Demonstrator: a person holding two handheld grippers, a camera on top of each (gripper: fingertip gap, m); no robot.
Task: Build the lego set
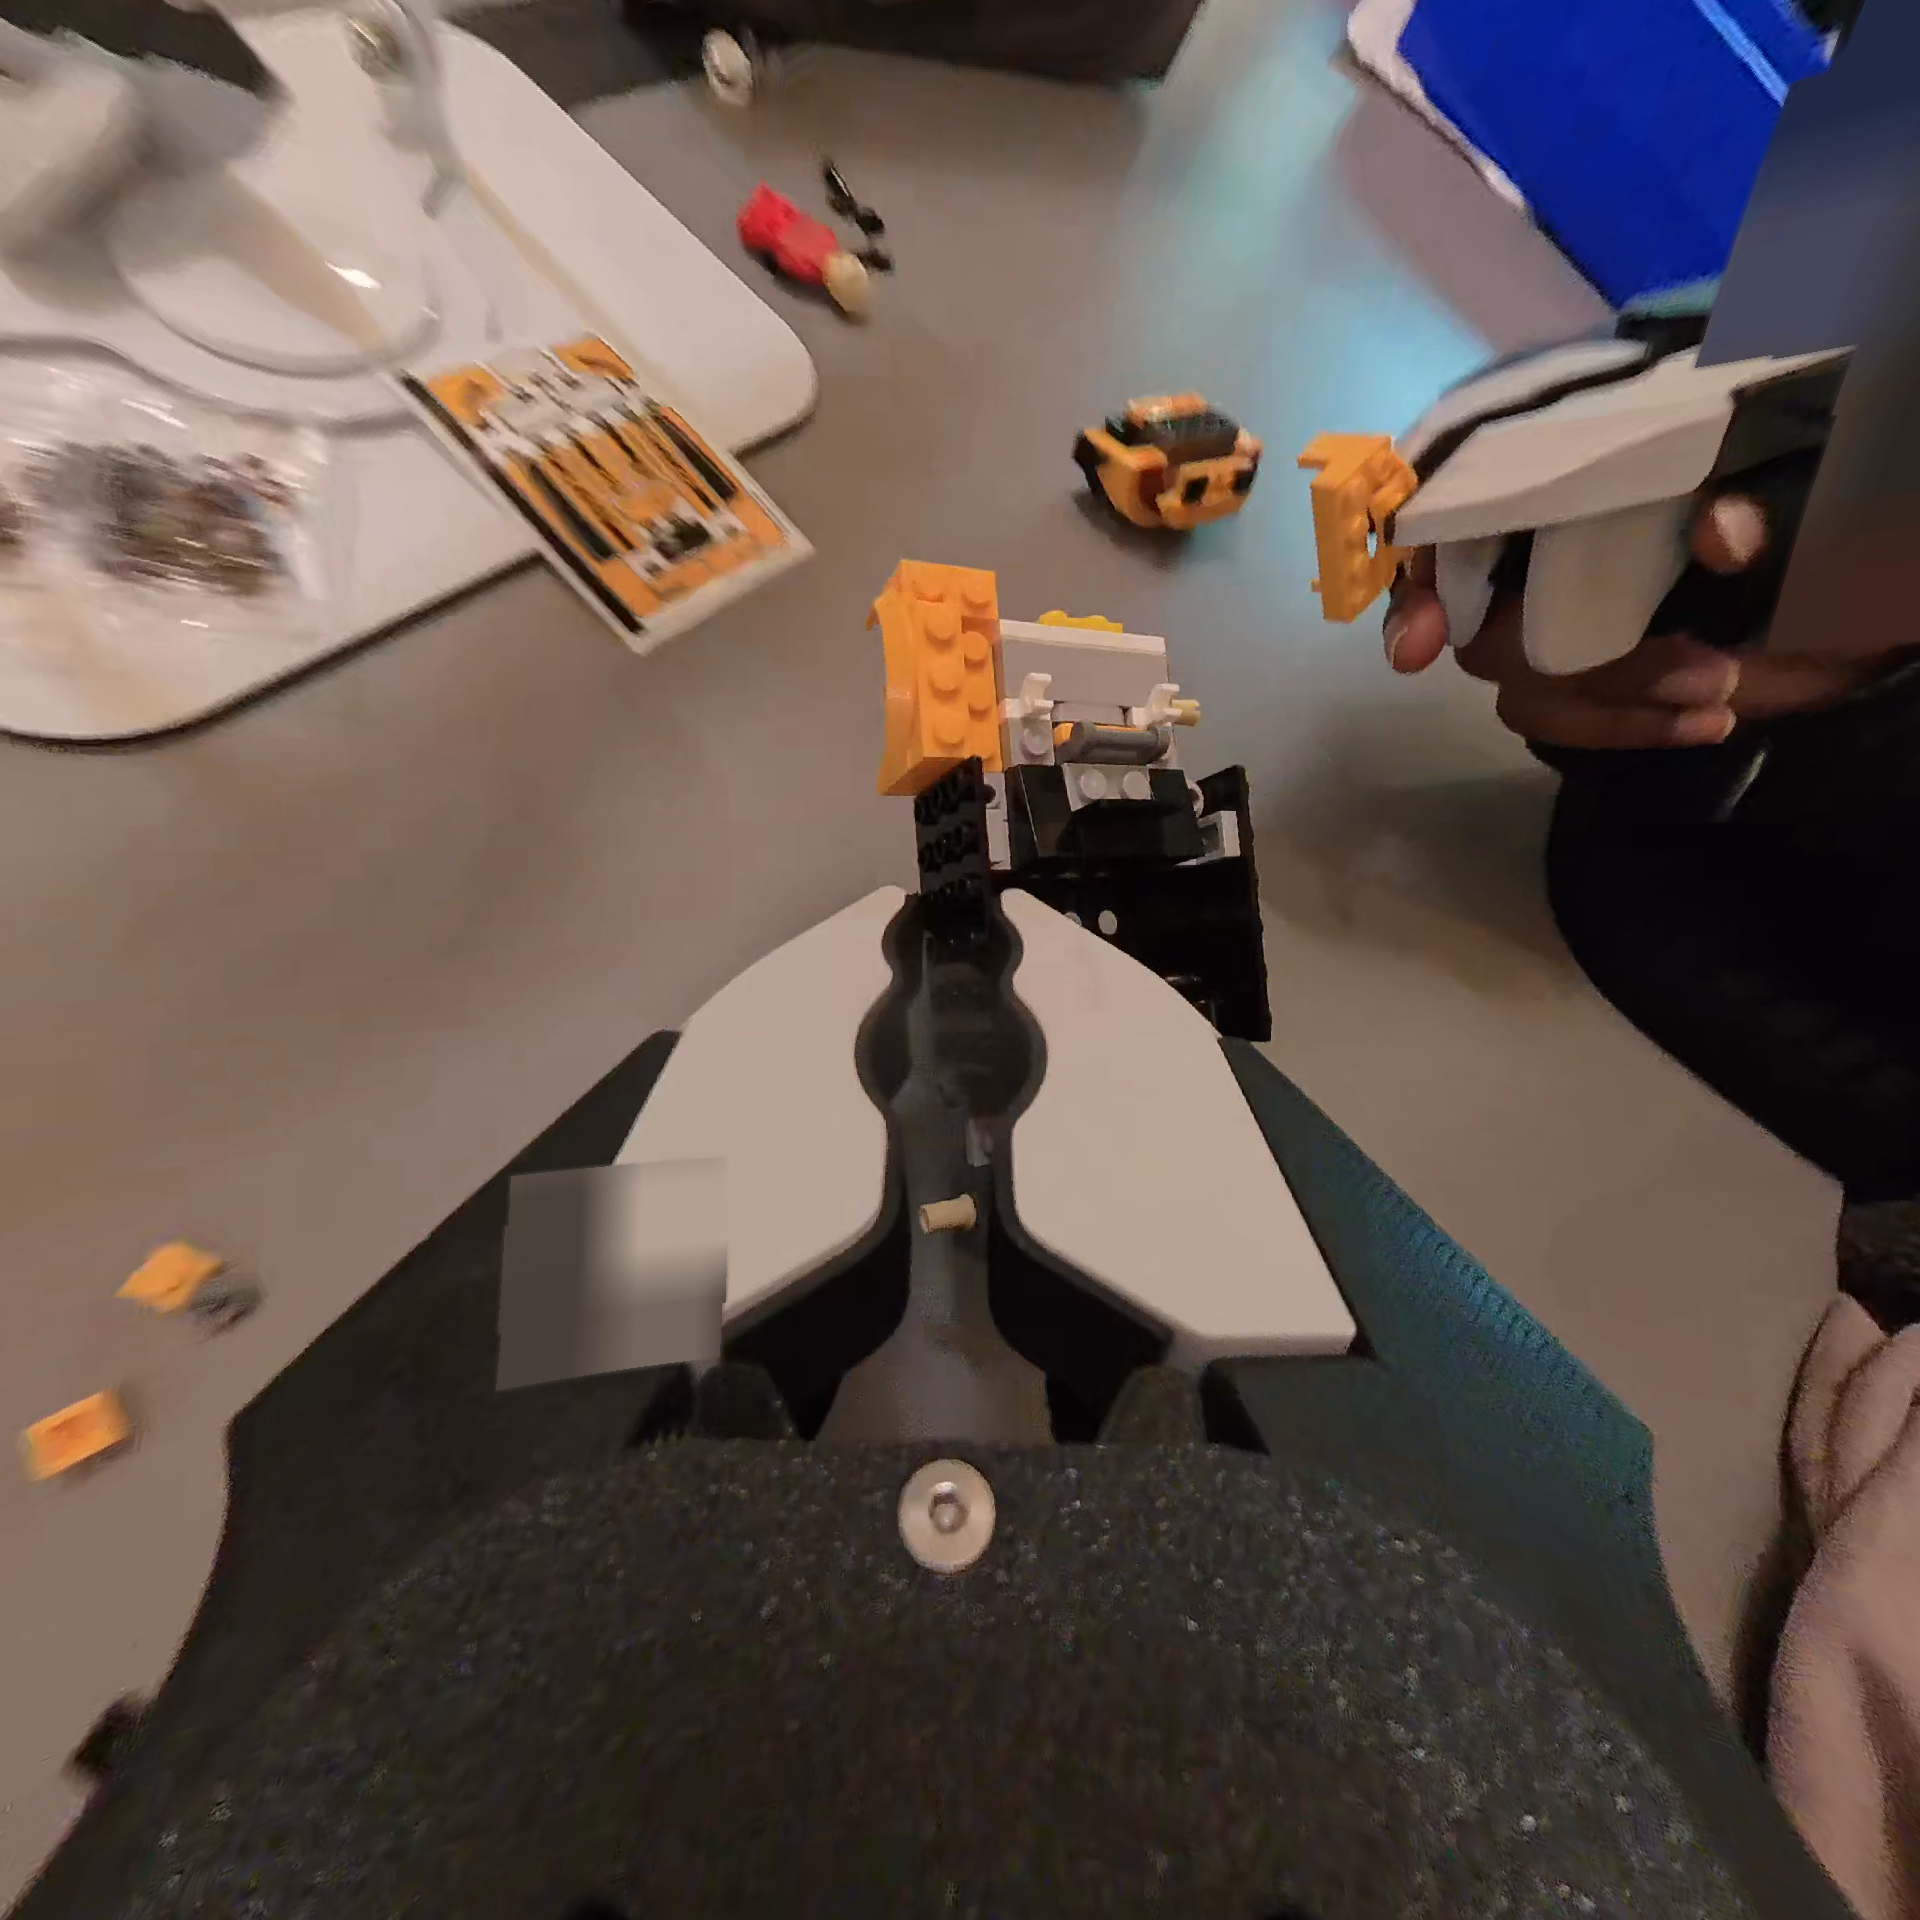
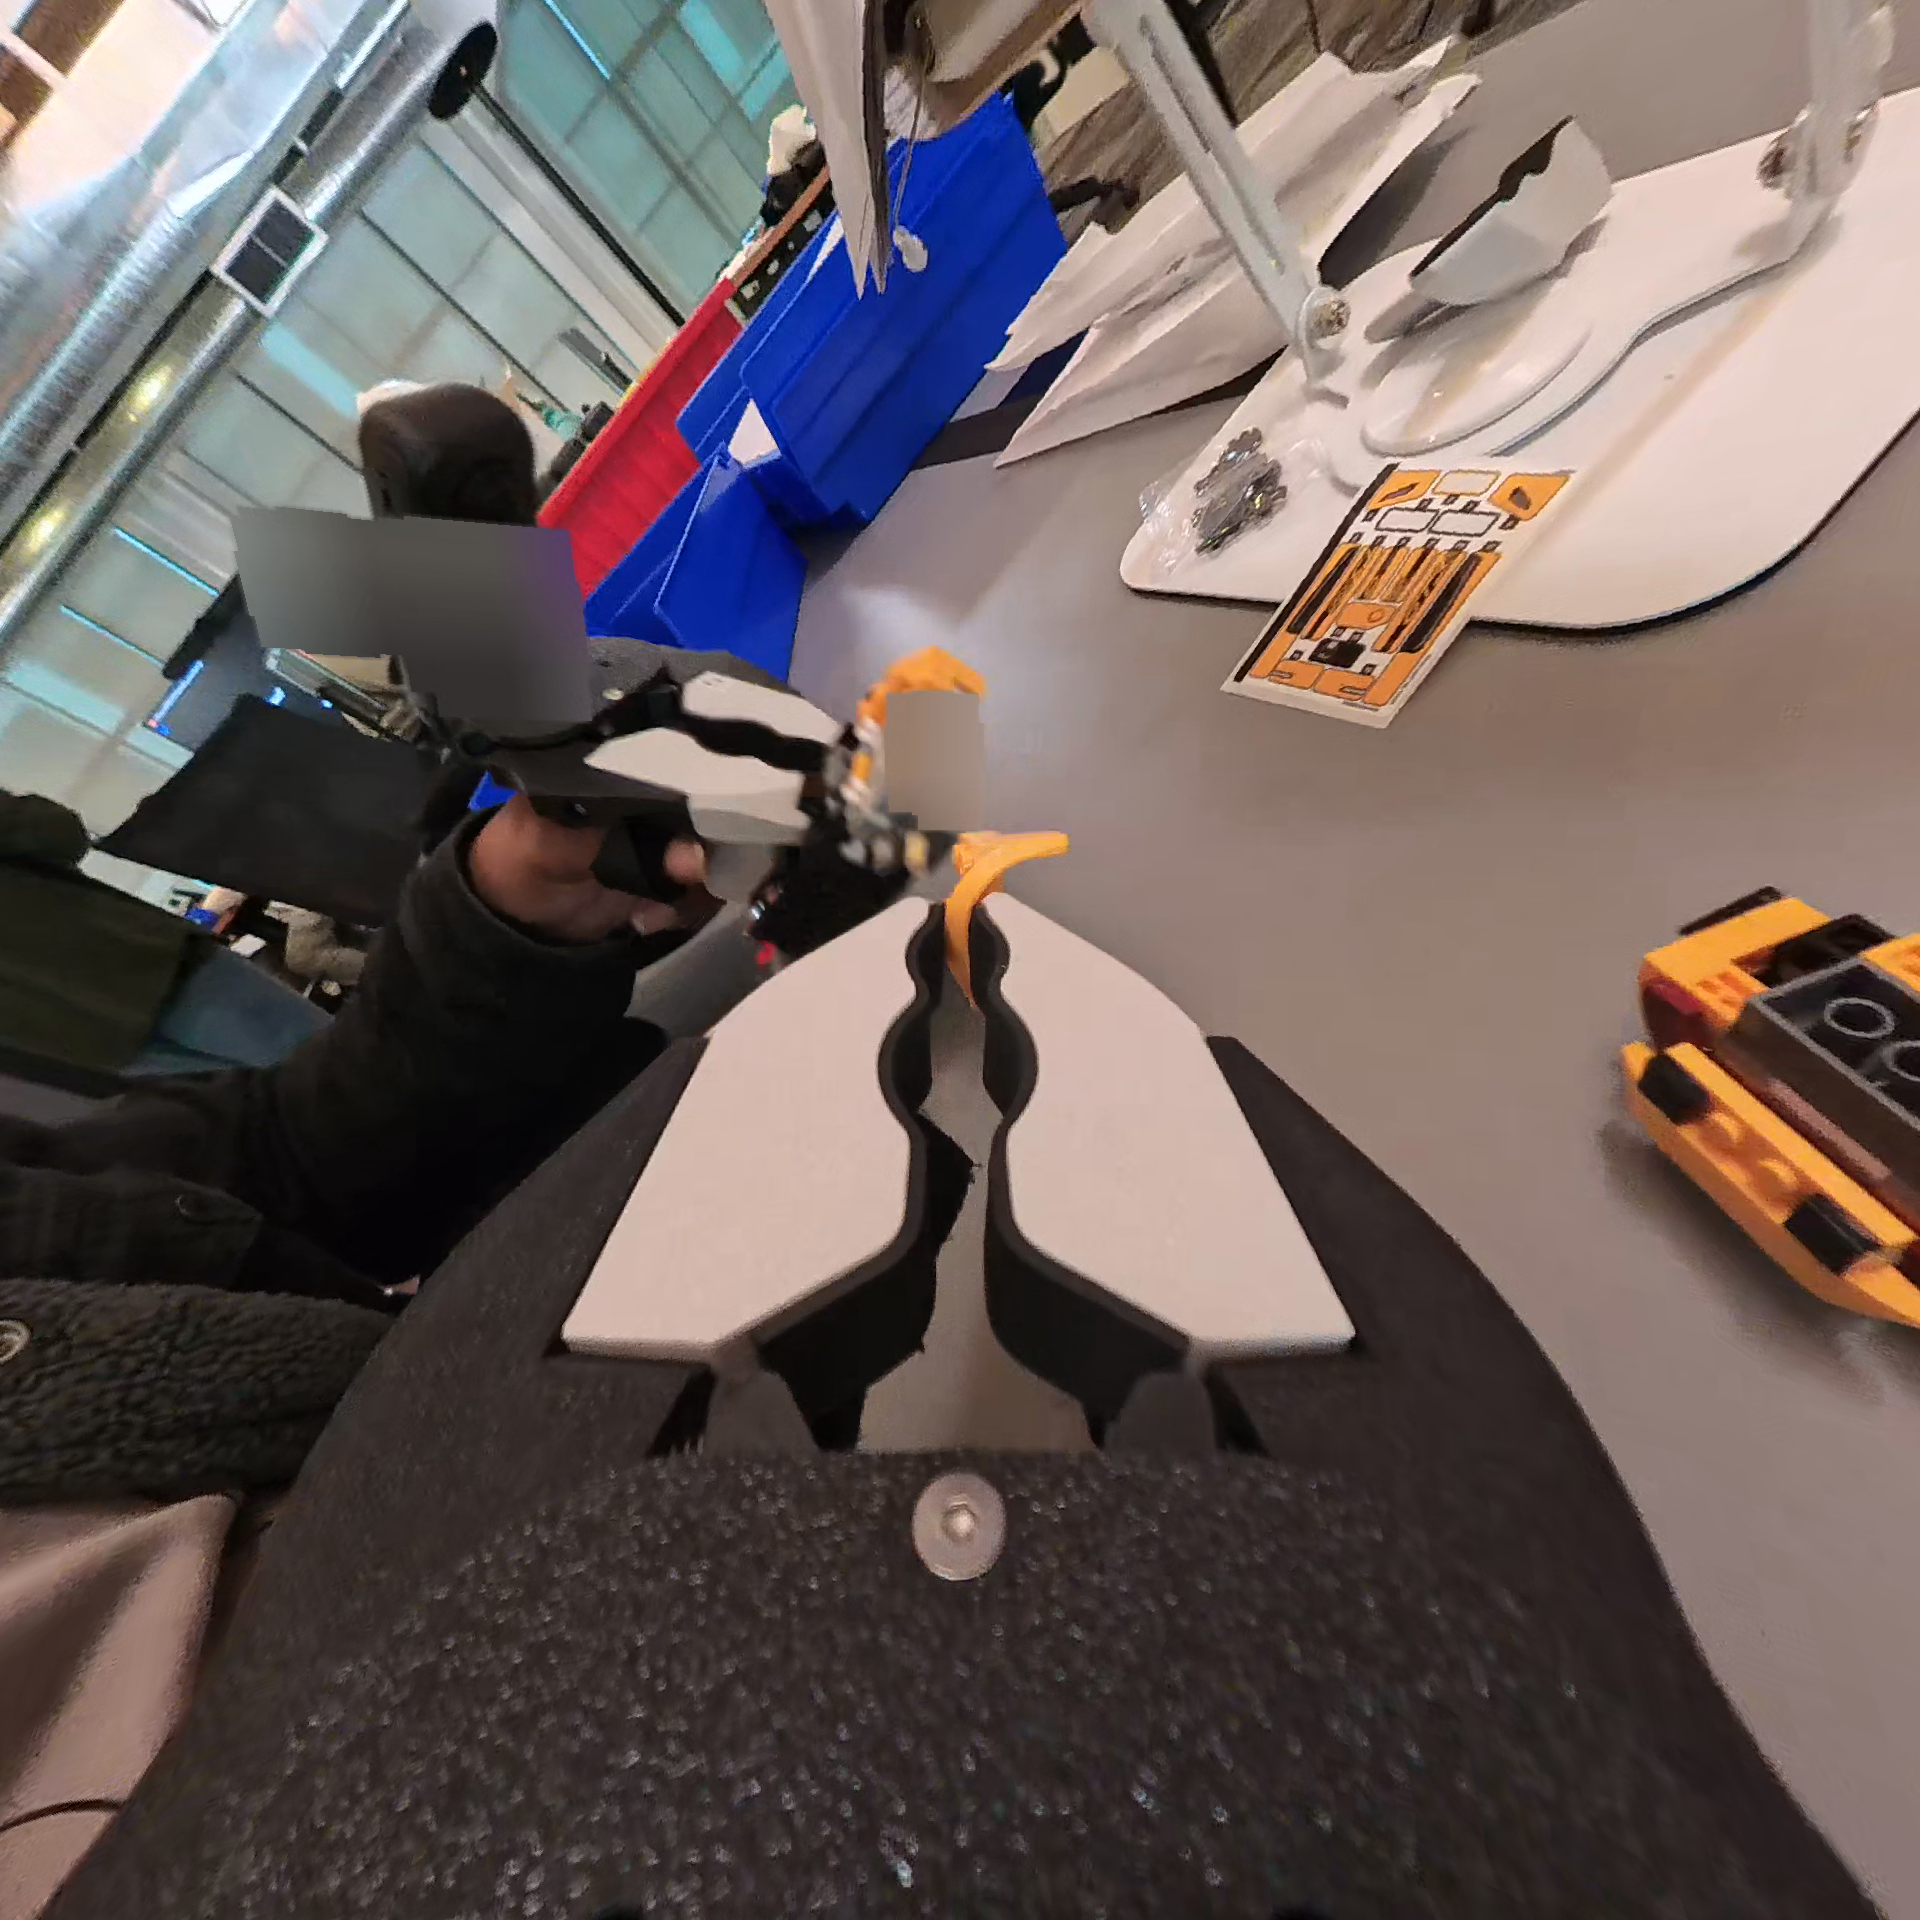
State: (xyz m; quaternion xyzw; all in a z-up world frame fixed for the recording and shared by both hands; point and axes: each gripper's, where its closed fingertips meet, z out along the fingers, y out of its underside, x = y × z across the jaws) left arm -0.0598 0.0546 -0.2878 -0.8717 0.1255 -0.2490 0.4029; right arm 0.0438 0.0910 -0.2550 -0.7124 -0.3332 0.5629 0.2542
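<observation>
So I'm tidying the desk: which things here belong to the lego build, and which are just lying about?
In the job:
black-white-orange lego assembly in left gripper
orange curved lego piece in right gripper
orange-black lego sub-build
orange sticker sheet

Lying about:
blue plastic bins
white monitor stand

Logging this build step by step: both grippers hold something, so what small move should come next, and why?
Probably bring the right gripper with its orange piece toward the half-built model held in the left gripper. Both are shut on their parts, in the air and still apart, so closing that gap comes first.
</observation>
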